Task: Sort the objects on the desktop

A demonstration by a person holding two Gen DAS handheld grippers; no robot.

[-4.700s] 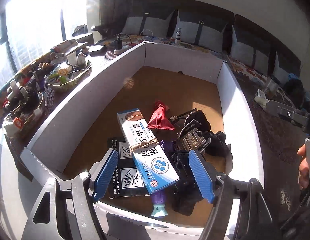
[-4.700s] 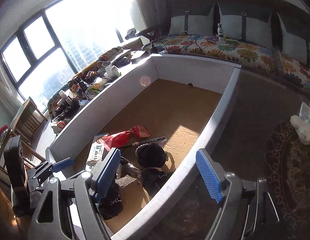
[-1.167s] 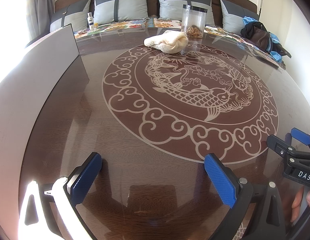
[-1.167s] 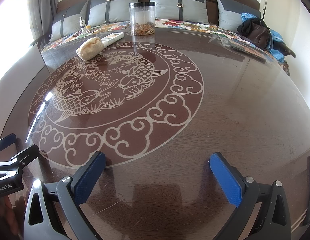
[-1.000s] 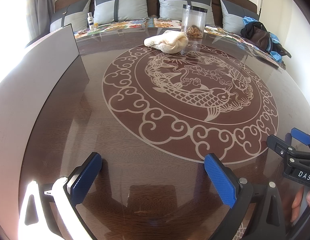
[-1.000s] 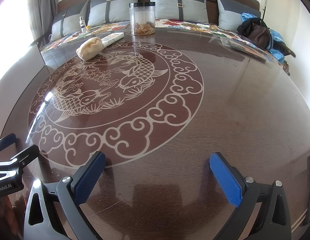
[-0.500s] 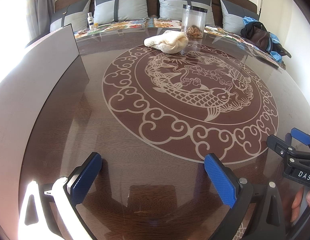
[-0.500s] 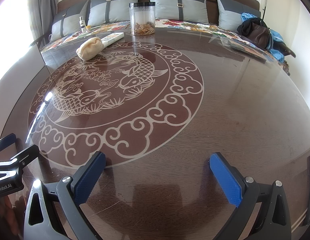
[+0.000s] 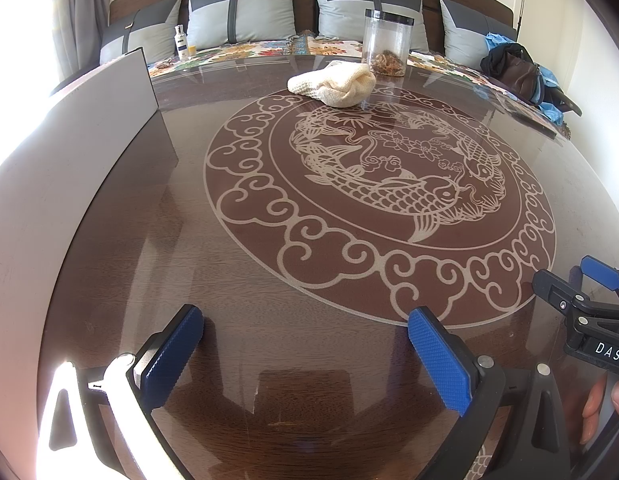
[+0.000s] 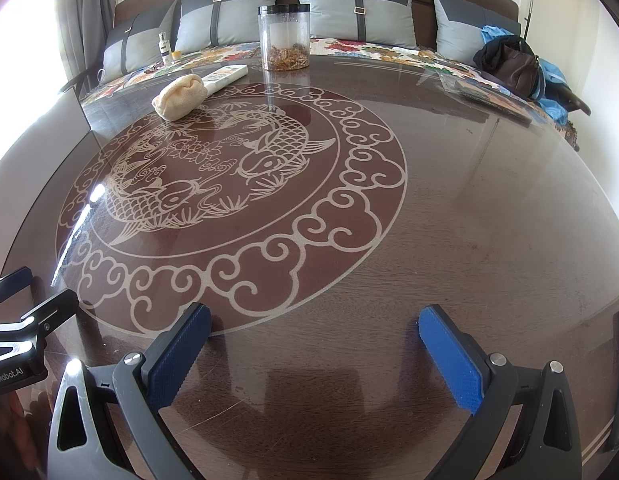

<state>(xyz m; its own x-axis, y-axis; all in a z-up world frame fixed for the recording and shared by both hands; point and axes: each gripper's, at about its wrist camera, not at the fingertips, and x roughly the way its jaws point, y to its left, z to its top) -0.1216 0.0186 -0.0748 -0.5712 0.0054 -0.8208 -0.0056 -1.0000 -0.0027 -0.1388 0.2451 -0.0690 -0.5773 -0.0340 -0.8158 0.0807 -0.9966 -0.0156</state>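
Both grippers hover low over the near part of a dark glass-topped table (image 9: 309,288) with a fish pattern. My left gripper (image 9: 305,354) is open and empty, blue pads wide apart. My right gripper (image 10: 315,354) is open and empty too. Each shows at the edge of the other's view: the right one in the left wrist view (image 9: 589,316), the left one in the right wrist view (image 10: 25,320). The white-walled box (image 9: 69,152) stands to the left; its contents are hidden. A cream cloth (image 9: 335,86) lies far across the table, also in the right wrist view (image 10: 179,97).
A clear jar (image 10: 284,38) with a black lid stands at the far table edge, with a white flat box (image 10: 223,76) beside the cloth. A sofa with grey cushions (image 10: 349,0) runs behind. A dark bag (image 10: 509,66) lies at the far right.
Since 4.7 s ago both grippers have swung from over the box and its objects to the table on its right. Over the last second nothing has moved.
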